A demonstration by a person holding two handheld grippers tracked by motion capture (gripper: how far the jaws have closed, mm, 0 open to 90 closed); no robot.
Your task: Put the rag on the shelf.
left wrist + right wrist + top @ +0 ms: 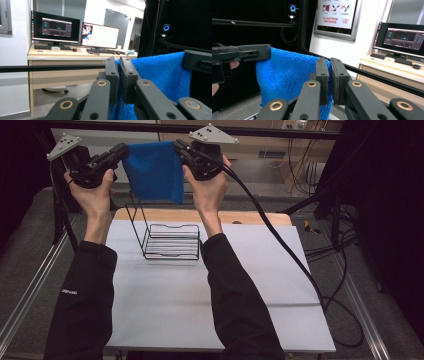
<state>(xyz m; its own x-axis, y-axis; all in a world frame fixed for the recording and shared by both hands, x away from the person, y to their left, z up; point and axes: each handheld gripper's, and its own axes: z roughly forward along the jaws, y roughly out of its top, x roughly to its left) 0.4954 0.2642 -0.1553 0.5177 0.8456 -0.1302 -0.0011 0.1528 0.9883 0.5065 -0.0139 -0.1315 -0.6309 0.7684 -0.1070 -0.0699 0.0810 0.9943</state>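
The blue cloth (154, 170) hangs stretched at 12 o'clock above the table (165, 290), over the black wire rack (170, 241); the left gripper (121, 153) is clamped on its left top corner and the right gripper (178, 147) on its right one, jaws pinched tight on the fabric in both gripper views; the step looks like carrying the cloth spread out, and the next move likely calls for lowering it evenly over the rack's upright frame; a wall poster (336, 12) reads "T19", its smaller print illegible; a small sleeve logo (69, 291) is too blurred to read.
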